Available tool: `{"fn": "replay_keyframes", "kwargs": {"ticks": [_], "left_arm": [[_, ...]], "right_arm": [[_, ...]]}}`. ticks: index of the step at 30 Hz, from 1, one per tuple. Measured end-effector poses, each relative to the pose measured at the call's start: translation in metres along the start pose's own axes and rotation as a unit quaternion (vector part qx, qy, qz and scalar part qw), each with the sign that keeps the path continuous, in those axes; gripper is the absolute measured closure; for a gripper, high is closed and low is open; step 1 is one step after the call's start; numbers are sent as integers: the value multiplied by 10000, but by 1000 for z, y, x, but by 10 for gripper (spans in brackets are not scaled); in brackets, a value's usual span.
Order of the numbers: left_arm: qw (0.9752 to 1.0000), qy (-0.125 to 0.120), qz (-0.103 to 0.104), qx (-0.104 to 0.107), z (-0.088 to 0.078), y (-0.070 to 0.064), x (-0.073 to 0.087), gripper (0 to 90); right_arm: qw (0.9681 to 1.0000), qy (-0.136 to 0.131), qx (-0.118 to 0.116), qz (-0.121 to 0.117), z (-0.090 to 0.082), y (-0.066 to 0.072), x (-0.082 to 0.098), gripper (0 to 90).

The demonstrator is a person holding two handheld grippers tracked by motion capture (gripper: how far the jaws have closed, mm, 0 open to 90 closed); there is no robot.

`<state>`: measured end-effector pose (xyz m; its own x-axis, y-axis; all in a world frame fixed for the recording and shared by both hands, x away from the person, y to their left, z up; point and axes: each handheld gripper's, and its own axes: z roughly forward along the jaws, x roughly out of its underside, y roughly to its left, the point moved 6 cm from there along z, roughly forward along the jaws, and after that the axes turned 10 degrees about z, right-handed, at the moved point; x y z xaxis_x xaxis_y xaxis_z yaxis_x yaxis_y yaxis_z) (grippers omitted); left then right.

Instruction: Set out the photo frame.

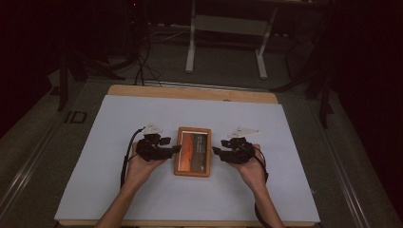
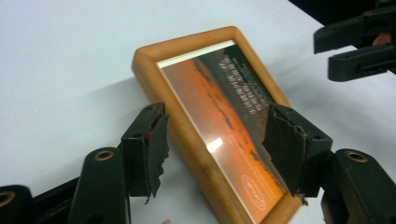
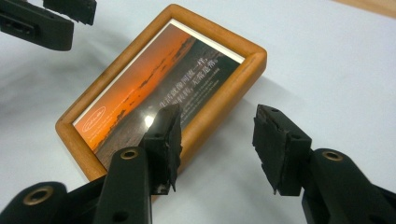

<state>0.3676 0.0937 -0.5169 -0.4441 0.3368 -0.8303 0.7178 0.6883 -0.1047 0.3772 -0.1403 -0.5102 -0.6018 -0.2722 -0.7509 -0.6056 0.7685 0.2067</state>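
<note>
Picture frame (image 1: 193, 151) flat between both open tools

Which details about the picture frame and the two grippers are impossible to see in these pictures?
- Picture frame, back side: hidden, it lies flat on the white sheet.
- Printed text: too small in the high view, blurred in the left gripper view.
- Left gripper: jaw pads cover part of the frame's near edge.
- Right gripper: one pad covers part of the frame's edge.
</note>
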Motion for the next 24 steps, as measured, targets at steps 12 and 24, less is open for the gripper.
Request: {"fn": "replay_keyframes", "kwargs": {"ticks": [12,24], "left_arm": [[10000,-80,-19,-9,-7,-5,-4,400],[10000,-8,-55,68,-5,-12,0,402]], "right_arm": [[9998,-205,-30,49,3,6,-5,734],[9967,-397,496,-496,24,12,-20,899]]}}
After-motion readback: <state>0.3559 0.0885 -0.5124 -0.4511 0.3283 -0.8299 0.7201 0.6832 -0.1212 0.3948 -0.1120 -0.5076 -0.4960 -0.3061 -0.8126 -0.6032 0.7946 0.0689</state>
